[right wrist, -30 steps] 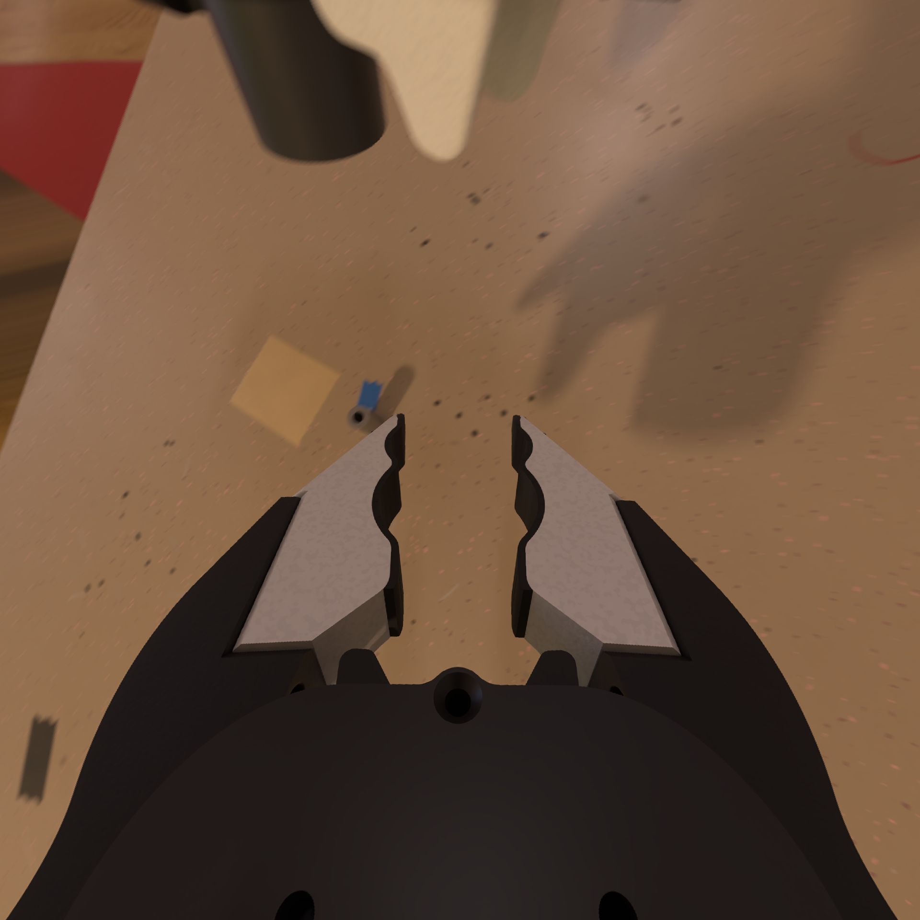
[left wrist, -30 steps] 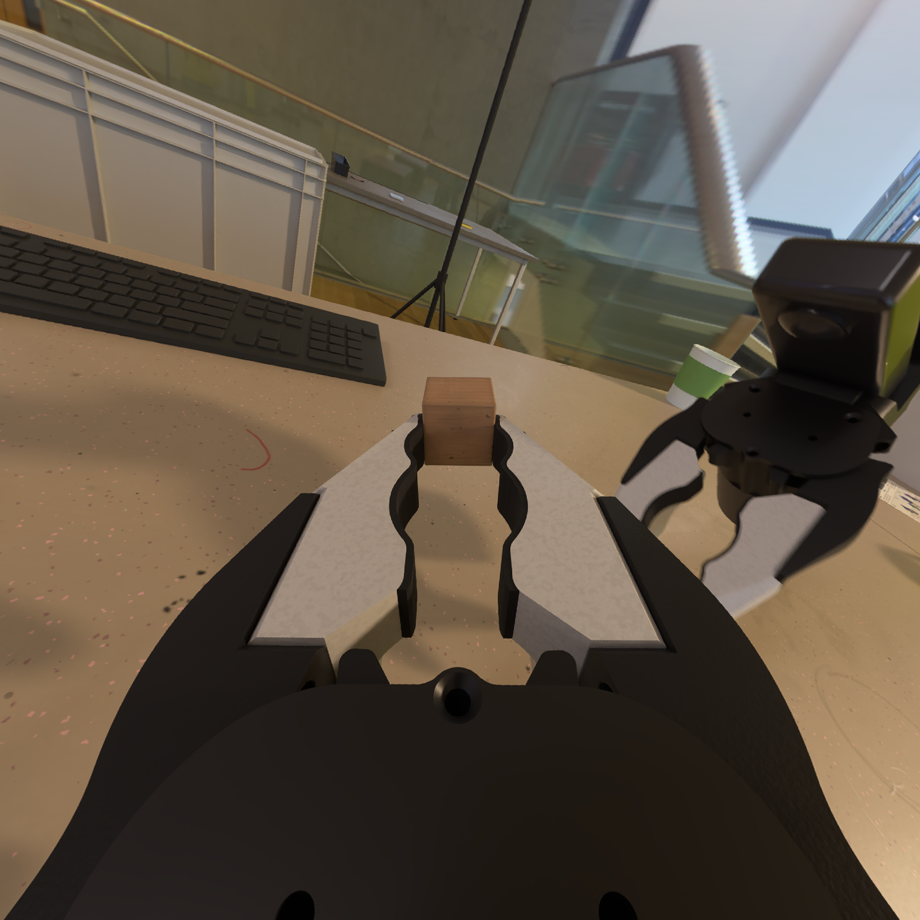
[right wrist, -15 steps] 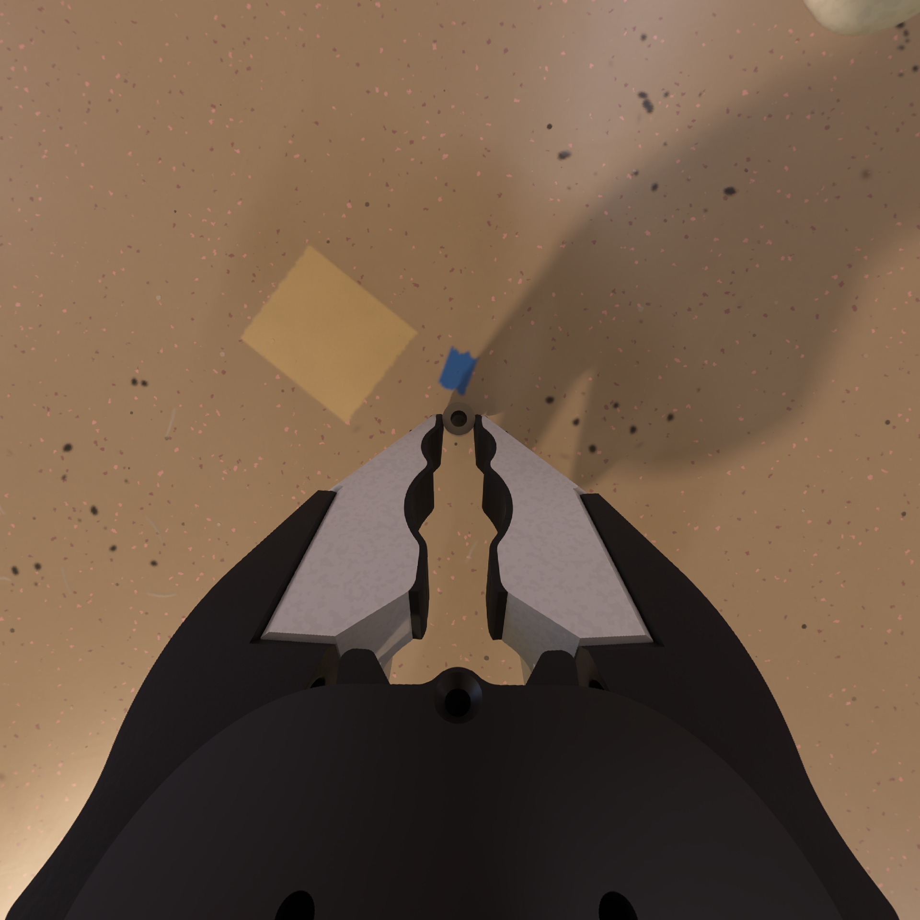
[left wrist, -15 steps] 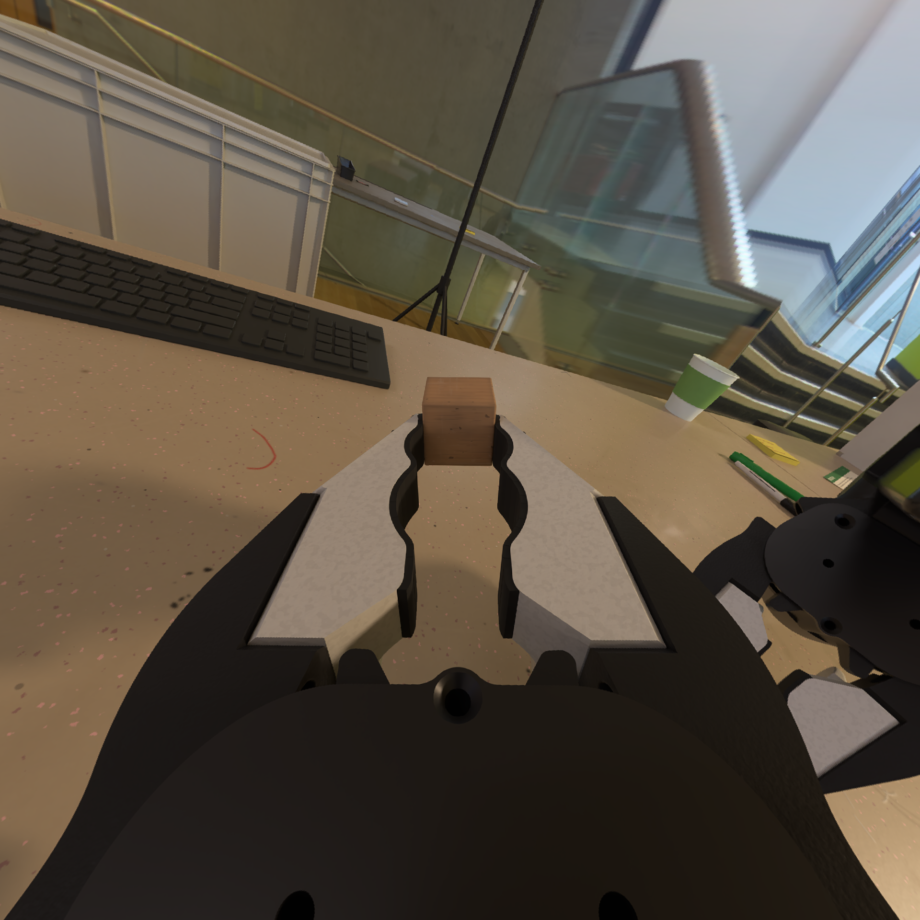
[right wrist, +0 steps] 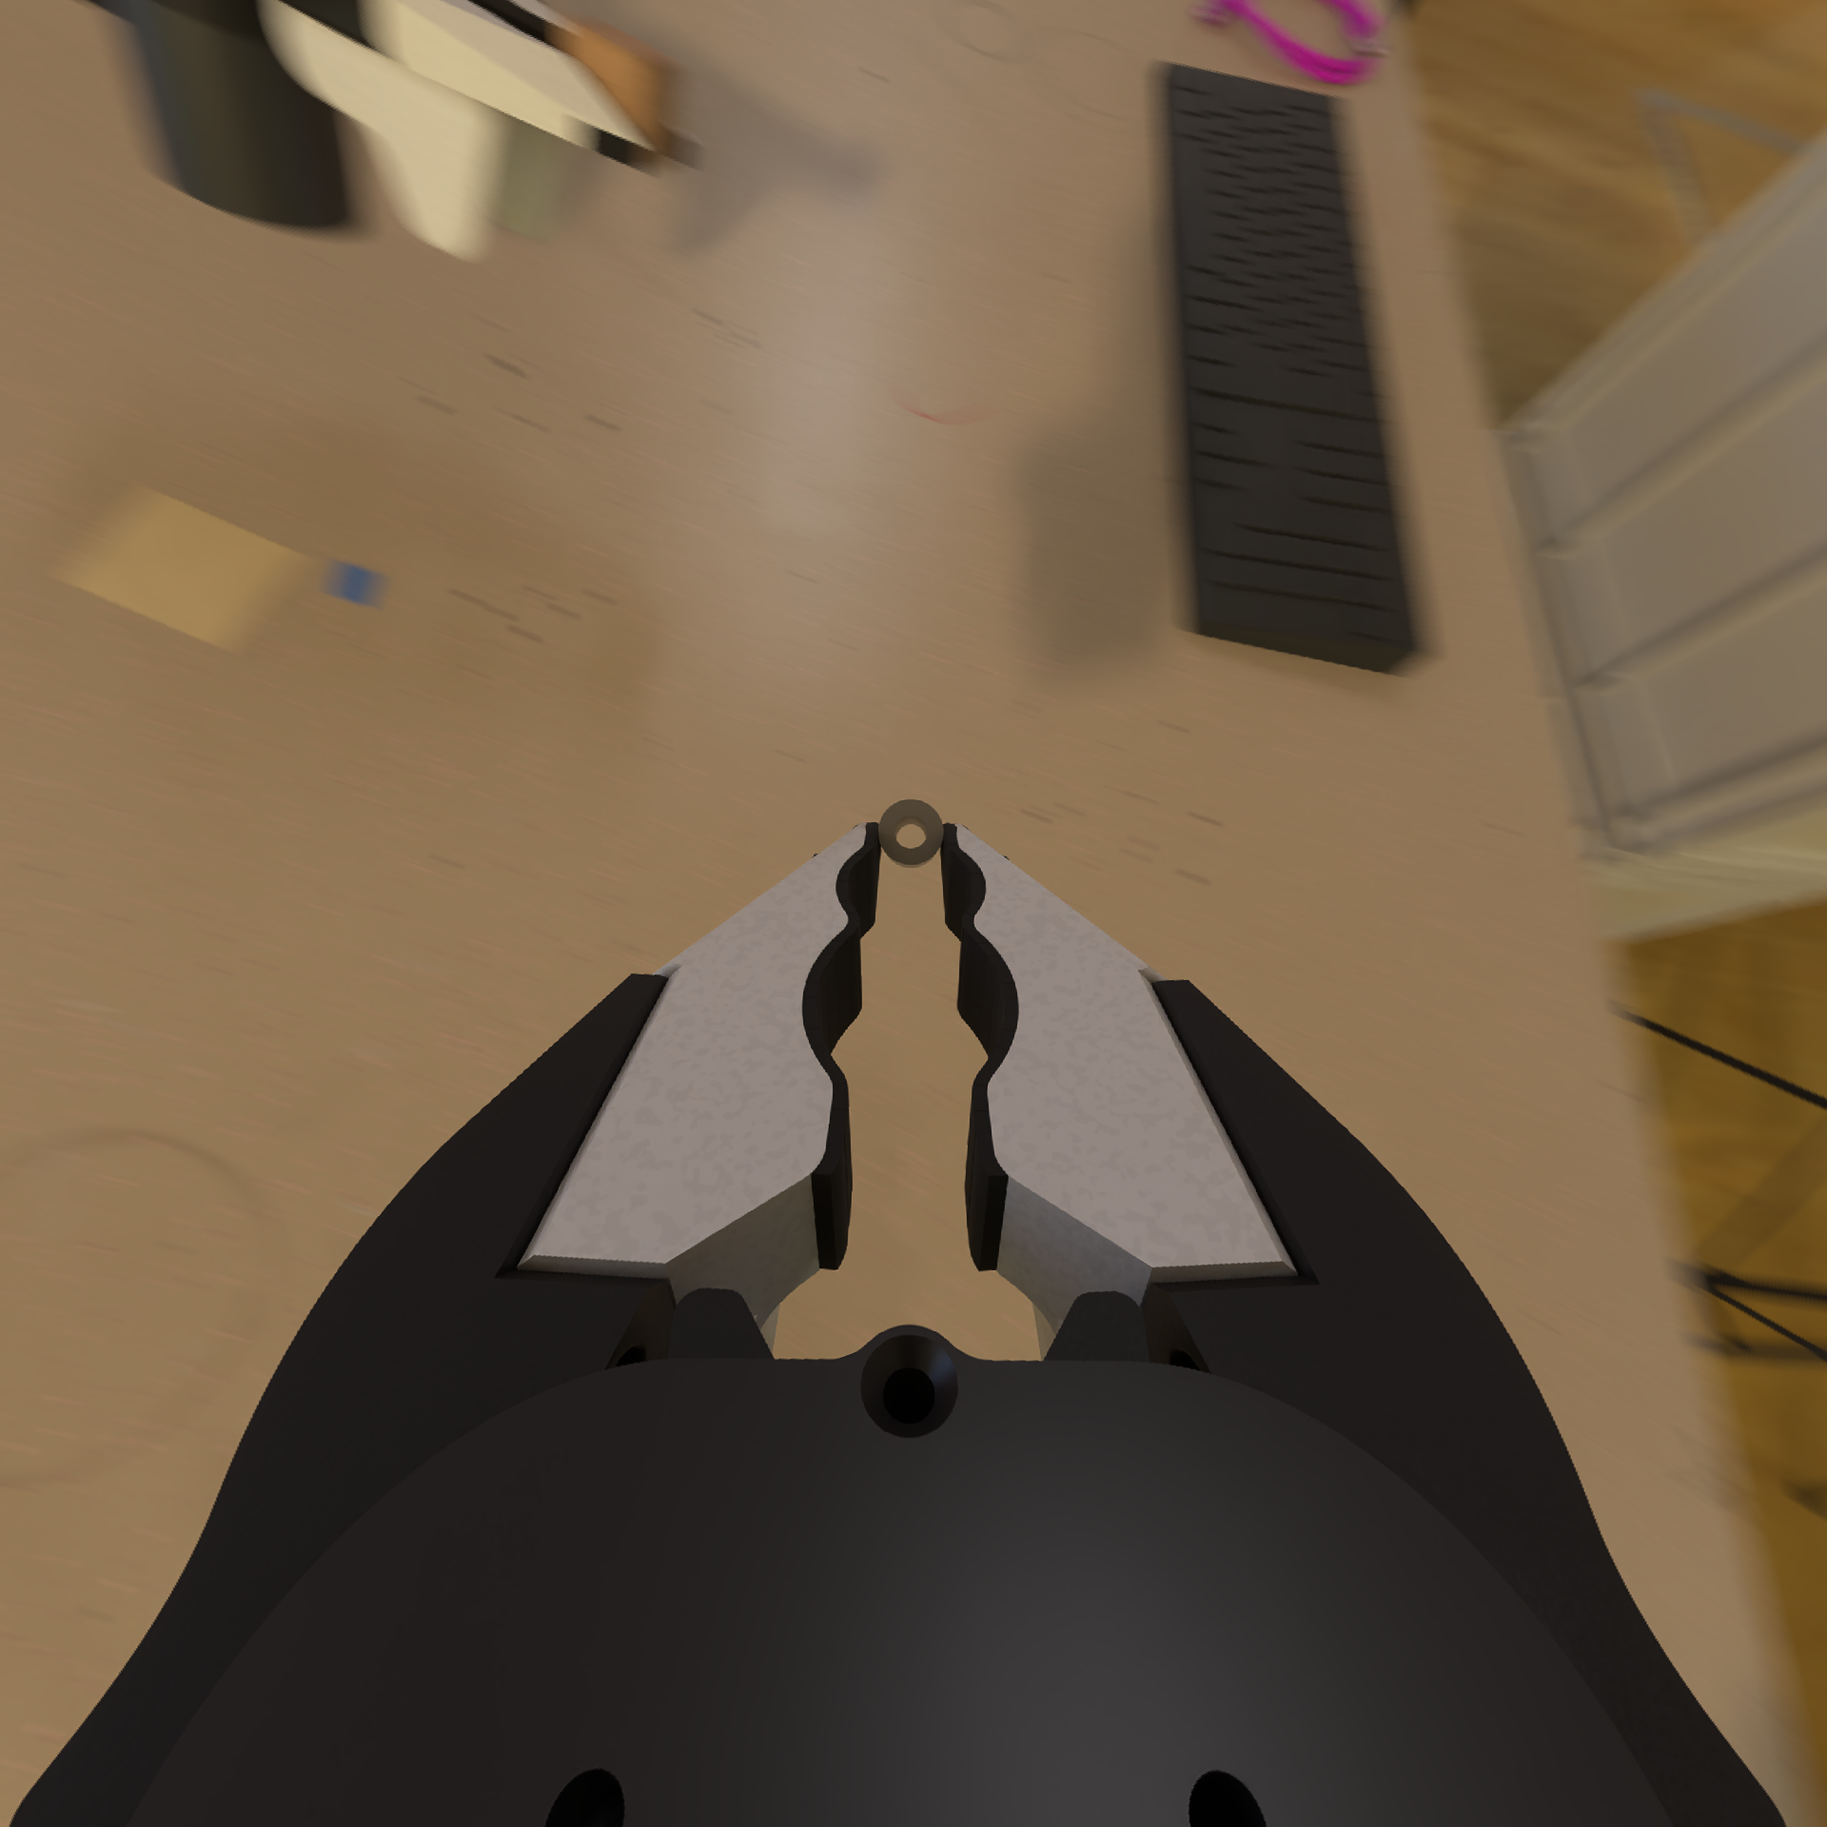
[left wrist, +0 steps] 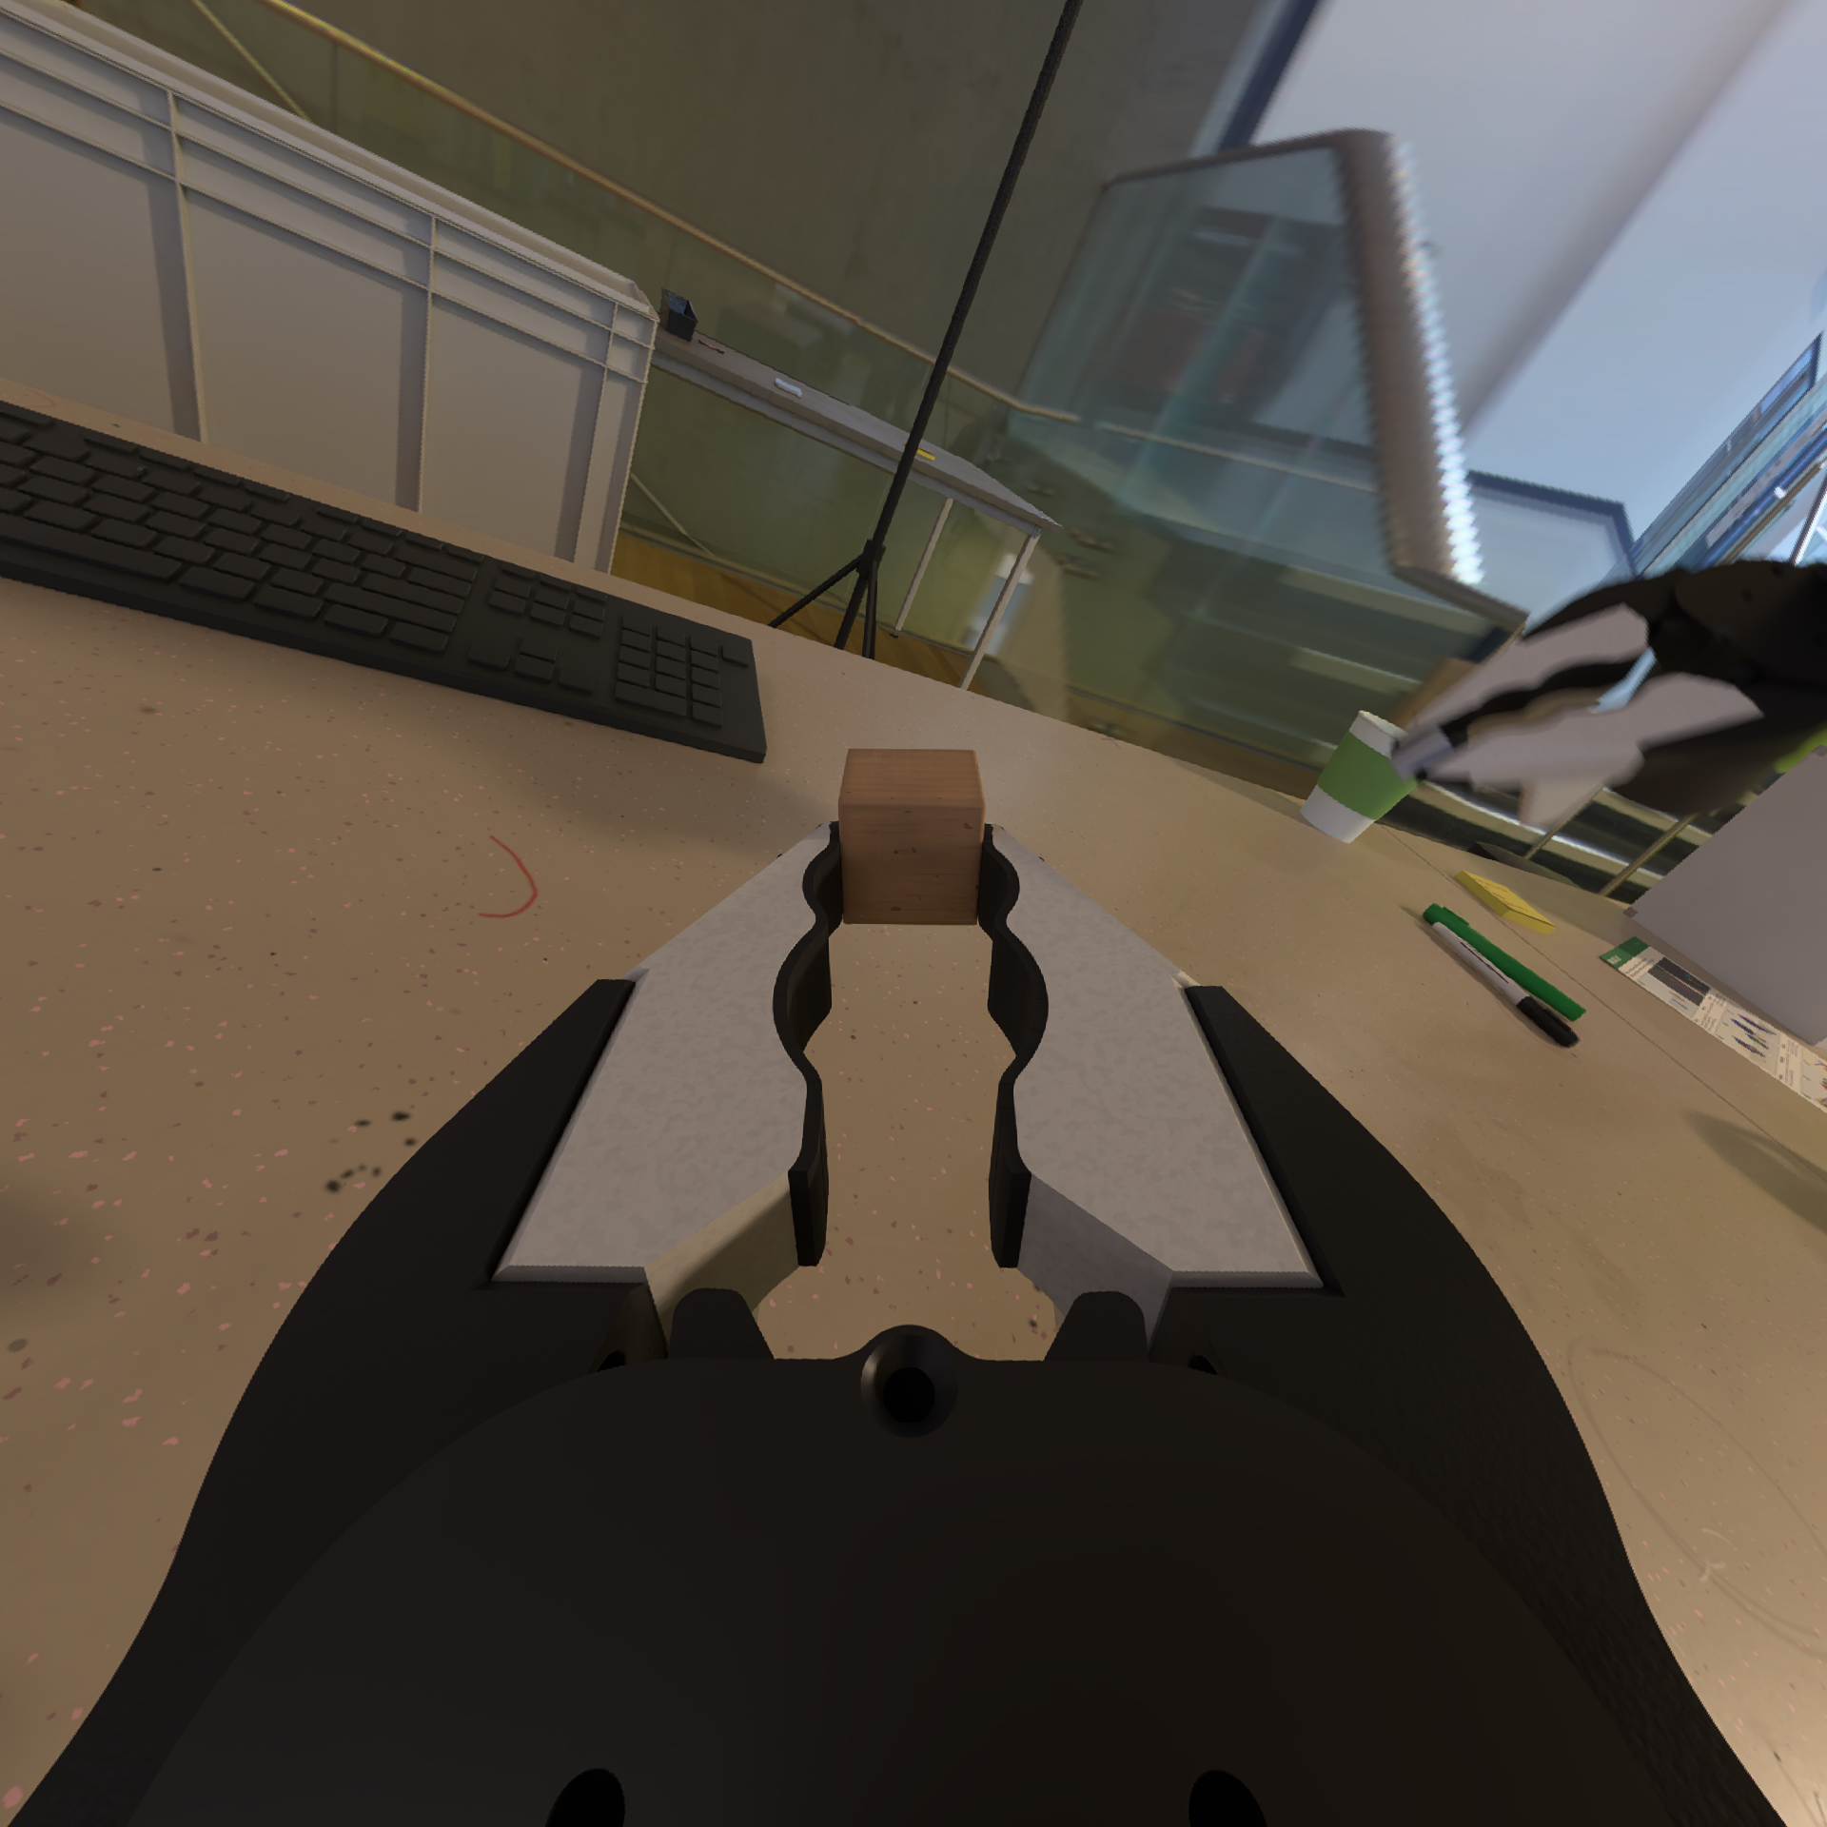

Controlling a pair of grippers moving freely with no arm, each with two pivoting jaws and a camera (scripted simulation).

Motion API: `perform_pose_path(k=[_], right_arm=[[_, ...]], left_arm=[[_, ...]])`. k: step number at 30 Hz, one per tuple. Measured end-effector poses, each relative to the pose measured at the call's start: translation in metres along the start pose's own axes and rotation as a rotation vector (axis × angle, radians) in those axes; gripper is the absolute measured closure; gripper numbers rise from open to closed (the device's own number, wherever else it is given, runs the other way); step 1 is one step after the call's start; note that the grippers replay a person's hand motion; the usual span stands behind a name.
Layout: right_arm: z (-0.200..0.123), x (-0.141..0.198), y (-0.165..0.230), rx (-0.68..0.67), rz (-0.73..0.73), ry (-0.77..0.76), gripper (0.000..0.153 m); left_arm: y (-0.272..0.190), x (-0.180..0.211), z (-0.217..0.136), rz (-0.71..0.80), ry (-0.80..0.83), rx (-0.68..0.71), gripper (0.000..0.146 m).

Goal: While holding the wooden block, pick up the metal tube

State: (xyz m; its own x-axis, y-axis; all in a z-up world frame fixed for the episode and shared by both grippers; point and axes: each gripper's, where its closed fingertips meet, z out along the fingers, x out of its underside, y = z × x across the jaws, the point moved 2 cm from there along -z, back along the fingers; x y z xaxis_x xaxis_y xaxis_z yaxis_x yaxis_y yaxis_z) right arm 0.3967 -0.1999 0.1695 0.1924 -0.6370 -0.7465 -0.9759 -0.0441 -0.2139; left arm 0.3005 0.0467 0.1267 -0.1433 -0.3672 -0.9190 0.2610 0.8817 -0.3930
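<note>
My left gripper (left wrist: pixel 911 858) is shut on the wooden block (left wrist: pixel 911 835), a small light-brown cube held at the fingertips above the table. My right gripper (right wrist: pixel 910 838) is shut on the metal tube (right wrist: pixel 910 834), a small grey tube seen end-on as a ring between the fingertips, held high above the table. In the left wrist view the right gripper (left wrist: pixel 1435 753) shows blurred at the upper right with the tube (left wrist: pixel 1416 755) at its tips. In the right wrist view the left gripper (right wrist: pixel 633 129) and block (right wrist: pixel 621 74) show blurred at the top left.
A black keyboard (left wrist: pixel 376 593) lies at the far left, also in the right wrist view (right wrist: pixel 1285 366). A green and white cup (left wrist: pixel 1356 781), green marker (left wrist: pixel 1503 974), yellow pad (left wrist: pixel 1505 900) and papers (left wrist: pixel 1720 1008) sit right. A tan square (right wrist: pixel 178 564) and blue bit (right wrist: pixel 354 581) lie on the table (right wrist: pixel 593 741).
My right gripper closed on the metal tube at the table and lifted it high, swinging the view. The left gripper kept the block, nearly still.
</note>
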Motion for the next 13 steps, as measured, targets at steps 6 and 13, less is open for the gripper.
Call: perform_pose_path(k=[6, 13], right_arm=[[-0.014, 0.065, -0.153, 0.182, -0.112, 0.242, 0.141], [0.036, 0.129, -0.245, 0.227, -0.214, 0.488, 0.141]], left_arm=[[0.001, 0.001, 0.002, -0.007, 0.001, 0.003, 0.120], [0.004, 0.002, 0.002, -0.020, -0.002, 0.006, 0.120]])
